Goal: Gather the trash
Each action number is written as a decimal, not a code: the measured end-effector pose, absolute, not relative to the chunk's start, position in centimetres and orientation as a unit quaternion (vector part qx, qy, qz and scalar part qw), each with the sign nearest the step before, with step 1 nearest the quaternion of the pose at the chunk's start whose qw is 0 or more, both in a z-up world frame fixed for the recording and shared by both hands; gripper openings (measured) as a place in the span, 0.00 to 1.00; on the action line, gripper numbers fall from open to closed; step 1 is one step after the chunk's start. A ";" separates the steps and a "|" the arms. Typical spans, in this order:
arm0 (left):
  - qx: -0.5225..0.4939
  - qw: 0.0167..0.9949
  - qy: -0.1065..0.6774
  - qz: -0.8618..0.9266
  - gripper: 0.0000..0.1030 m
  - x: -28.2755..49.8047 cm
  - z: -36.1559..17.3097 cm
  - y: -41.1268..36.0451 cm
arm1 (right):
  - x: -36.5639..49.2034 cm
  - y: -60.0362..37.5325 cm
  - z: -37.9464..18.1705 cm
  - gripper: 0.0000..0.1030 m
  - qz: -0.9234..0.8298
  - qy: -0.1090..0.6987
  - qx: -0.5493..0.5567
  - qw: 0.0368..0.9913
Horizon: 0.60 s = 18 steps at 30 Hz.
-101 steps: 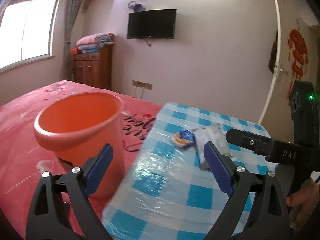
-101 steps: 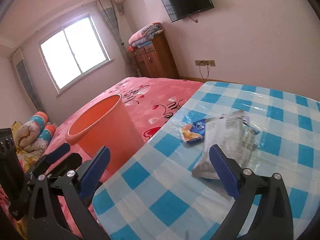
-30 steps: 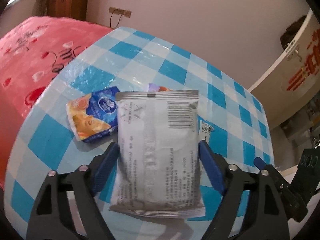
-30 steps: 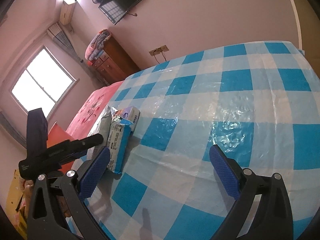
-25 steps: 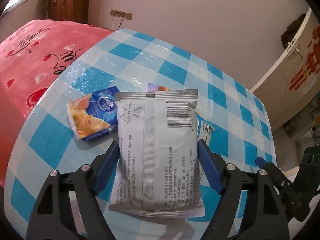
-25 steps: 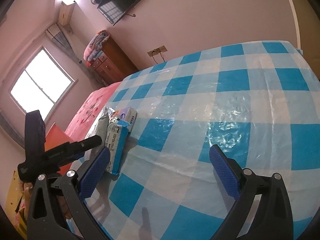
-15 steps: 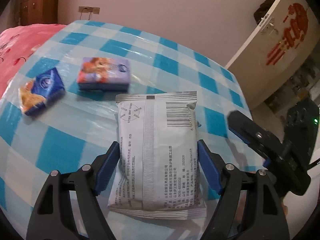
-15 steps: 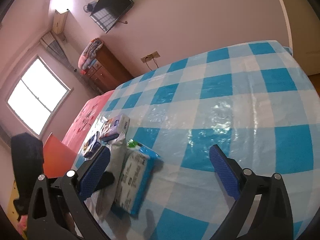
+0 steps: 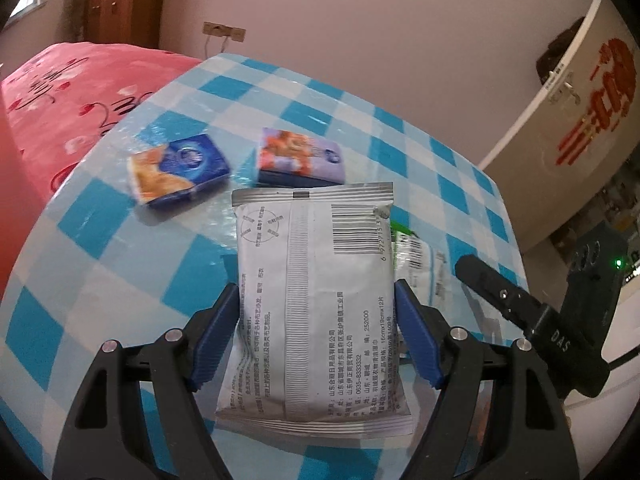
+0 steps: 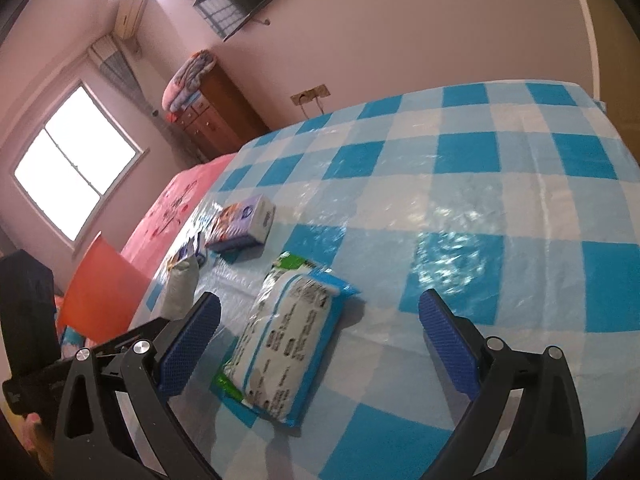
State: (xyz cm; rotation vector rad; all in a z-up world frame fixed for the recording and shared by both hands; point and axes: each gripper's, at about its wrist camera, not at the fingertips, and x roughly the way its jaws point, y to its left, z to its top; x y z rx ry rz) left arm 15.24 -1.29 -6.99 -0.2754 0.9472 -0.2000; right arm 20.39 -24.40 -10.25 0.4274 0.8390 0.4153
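Gripping the grey pouch [image 9: 316,300] by its sides, the left gripper [image 9: 316,336] is now carrying it clear of the checked table [image 9: 100,264], uncovering a blue-and-white packet [image 10: 288,336] beneath for the open right gripper [image 10: 320,344].

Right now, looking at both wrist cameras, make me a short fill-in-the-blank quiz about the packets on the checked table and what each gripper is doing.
1. The left gripper is shut on the ____ packet.
2. The right gripper stands ____, holding nothing.
3. The tablecloth has white and ____ checks.
4. The number of packets lying on the table is ____: a blue-and-orange packet, a purple packet and a wipes pack.

Missing words: grey; open; blue; three
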 end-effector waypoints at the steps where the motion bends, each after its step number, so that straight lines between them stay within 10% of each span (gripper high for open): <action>1: -0.130 0.877 0.453 -0.092 0.75 15.2 -7.0 -1.1 | 20.4 -24.1 -10.4 0.95 0.199 0.404 0.202 0.870; 18: -0.113 0.888 0.442 -0.056 0.75 14.1 -7.0 1.0 | 19.1 -17.8 -10.8 0.82 0.170 0.422 0.064 0.888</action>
